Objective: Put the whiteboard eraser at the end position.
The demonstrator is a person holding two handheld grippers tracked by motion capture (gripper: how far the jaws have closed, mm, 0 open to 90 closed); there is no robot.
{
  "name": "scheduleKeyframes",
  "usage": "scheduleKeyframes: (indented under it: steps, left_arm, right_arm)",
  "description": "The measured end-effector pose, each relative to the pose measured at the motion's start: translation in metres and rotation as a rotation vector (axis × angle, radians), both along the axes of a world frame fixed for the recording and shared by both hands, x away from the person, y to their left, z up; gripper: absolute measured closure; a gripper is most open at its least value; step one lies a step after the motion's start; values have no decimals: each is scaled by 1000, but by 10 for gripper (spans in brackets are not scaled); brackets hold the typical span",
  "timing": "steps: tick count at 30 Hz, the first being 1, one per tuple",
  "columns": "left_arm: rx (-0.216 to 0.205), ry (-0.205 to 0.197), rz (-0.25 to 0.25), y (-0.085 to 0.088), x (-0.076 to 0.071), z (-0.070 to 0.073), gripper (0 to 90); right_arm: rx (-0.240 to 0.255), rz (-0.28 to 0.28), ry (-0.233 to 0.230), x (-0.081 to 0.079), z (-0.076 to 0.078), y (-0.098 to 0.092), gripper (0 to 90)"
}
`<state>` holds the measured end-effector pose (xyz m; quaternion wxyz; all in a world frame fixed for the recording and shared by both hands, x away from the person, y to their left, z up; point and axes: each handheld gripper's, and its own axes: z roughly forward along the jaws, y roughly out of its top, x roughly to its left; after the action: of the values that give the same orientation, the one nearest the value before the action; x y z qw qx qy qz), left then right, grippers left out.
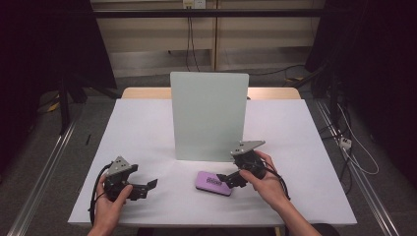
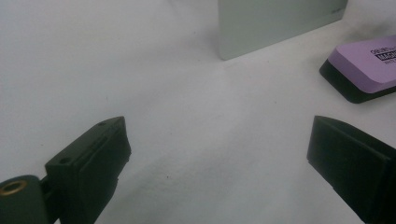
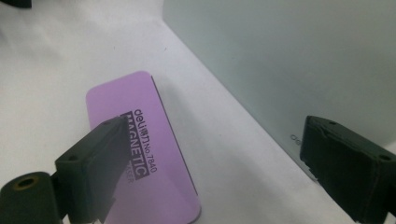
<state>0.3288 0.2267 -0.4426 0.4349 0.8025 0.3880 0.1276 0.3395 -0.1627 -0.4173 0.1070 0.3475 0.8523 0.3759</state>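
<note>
- Your right gripper (image 1: 225, 177) is at the eraser's near-right end, jaws wide apart, nothing pinched; in the right gripper view one jaw overlaps the purple top and the other sits over by the board.
- Your left gripper (image 1: 149, 186) is parked well to the left over bare table (image 1: 147, 128), jaws spread too, empty.
- The eraser (image 3: 140, 149) lies flat on the table, purple face up, dark pad down (the left gripper view shows the black layer under the purple shell), just in front of the upright board (image 1: 209, 115), near it but not touching as far as I can tell.
- Handling, my read: light, rigid plastic shell with a soft felt-like base. Not fragile. Top looks smooth, so likely slick under the pads.
- Where to grip: across the short width, on the long side walls, pads low enough to catch the hard shell and not just the soft base. Mid-length keeps it from tipping.
- Label says magnetic, so expect it to snap to the board if that is steel (can't confirm). Keep a firm pinch near the board.
</note>
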Motion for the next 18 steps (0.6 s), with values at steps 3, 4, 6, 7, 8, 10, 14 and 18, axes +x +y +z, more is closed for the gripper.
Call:
scheduleKeyframes:
  steps: [3, 4, 6, 7, 8, 10, 14, 18]
  left_arm:
    - [4, 4, -4, -1, 1, 0, 55]
    - [4, 5, -8, -1, 2, 0, 54]
    - [1, 6, -7, -2, 2, 0, 55]
    - [-1, 4, -8, -3, 2, 0, 55]
    - [4, 3, -11, -3, 3, 1, 54]
    - [-1, 1, -13, -3, 3, 0, 54]
    - [0, 4, -8, -3, 3, 1, 54]
    - [-3, 1, 4, -3, 2, 0, 54]
  right_arm:
    - [22, -43, -27, -4, 2, -7, 84]
    - [28, -57, -36, -6, 2, -9, 85]
    - [32, -111, -41, -9, 2, -16, 84]
    - [35, -122, -48, -11, 2, -18, 94]
    - [34, -126, -55, -12, 2, -21, 100]
    - [31, -140, -66, -15, 1, -27, 89]
    - [44, -183, -77, -19, -2, -39, 85]
    - [58, -225, -83, -22, -5, -51, 83]
